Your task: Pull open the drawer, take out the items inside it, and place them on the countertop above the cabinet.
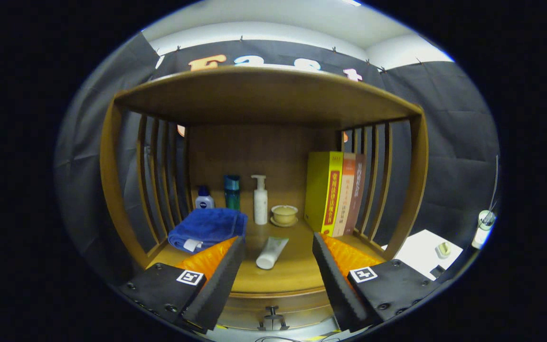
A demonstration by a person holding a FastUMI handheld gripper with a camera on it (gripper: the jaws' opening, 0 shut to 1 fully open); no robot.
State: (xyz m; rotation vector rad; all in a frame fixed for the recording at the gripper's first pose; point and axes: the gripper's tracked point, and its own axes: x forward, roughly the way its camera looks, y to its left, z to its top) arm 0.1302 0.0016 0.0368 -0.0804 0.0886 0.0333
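Gripper [273, 285] spread wide, holding nothing; drawer handle [272, 317] lies just below and between the fingers, drawer front [273, 308] apparently closed under the bench [297, 278] edge.

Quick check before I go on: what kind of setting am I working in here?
Likely a staged household booth: a wooden cabinet with slatted sides, its countertop holding a folded blue towel, a pump bottle and upright books. The gripper is open above the closed drawer's handle.
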